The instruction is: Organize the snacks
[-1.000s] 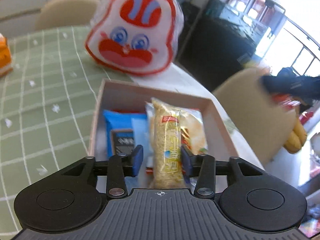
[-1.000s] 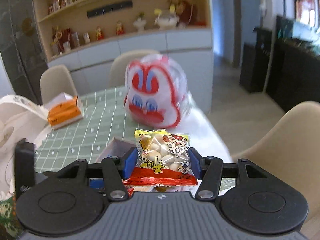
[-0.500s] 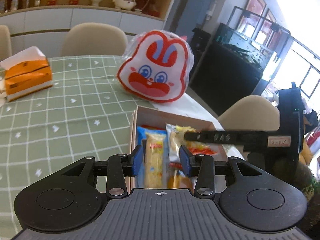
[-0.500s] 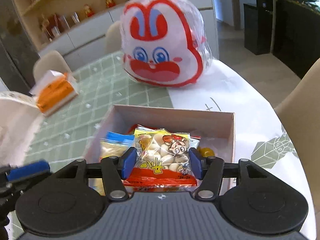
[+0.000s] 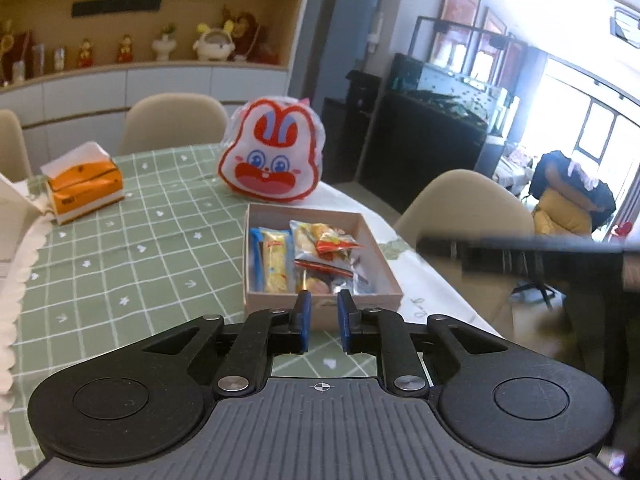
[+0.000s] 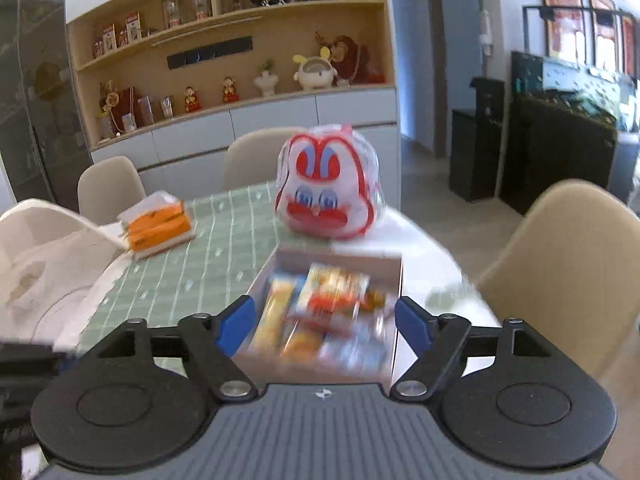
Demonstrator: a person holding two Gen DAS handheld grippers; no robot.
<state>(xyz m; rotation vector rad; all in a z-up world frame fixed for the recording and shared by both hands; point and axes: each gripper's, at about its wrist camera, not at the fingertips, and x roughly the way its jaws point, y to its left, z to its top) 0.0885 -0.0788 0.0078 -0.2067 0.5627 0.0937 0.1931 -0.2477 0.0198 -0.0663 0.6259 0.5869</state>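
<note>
One rabbit bag (image 5: 272, 160) behind snack box (image 5: 320, 300).

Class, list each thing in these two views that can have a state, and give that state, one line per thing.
Left gripper: empty, a narrow gap between its jaws.
Right gripper: wide open, empty.
Cardboard box: lidless, holding several snack packets.
Yellow snack bar: lying flat in the box.
Tissue box: open, a tissue sticking out.
Rabbit bag: upright on the table.
</note>
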